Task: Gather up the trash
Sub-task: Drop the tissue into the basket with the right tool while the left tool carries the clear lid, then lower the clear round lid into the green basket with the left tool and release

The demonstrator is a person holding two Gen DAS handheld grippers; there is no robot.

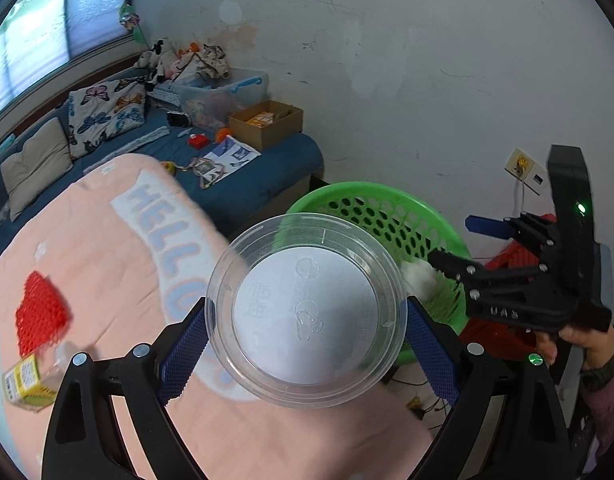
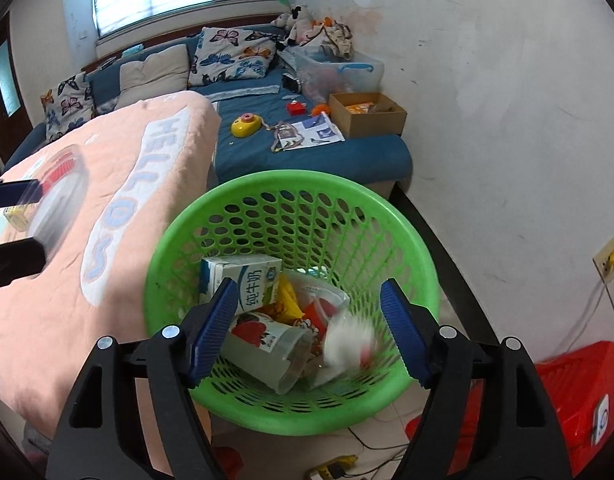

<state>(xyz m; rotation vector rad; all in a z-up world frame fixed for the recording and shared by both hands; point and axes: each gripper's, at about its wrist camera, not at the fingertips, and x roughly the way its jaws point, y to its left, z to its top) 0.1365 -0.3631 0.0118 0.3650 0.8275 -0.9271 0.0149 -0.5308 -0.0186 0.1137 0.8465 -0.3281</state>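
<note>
My left gripper (image 1: 307, 330) is shut on a clear round plastic container (image 1: 307, 308), held above the pink blanket (image 1: 107, 240) near the green basket (image 1: 391, 204). A red mesh net (image 1: 41, 312) and a small yellow carton (image 1: 25, 384) lie on the blanket at the left. My right gripper (image 2: 309, 332) is open over the green basket (image 2: 291, 184), and a blurred white wad (image 2: 349, 342) is falling between its fingers. In the basket lie a milk carton (image 2: 247, 276), a strawberry cup (image 2: 267, 348) and wrappers. The left gripper with the container shows in the right wrist view (image 2: 59, 200).
A blue sofa (image 2: 327, 152) behind the blanket carries pillows, a cardboard box (image 2: 367, 114), a clear storage bin (image 2: 339, 70) and toys. A red plastic crate (image 2: 575, 396) and cables lie on the floor right of the basket. A white wall with a socket (image 2: 611, 264) is close.
</note>
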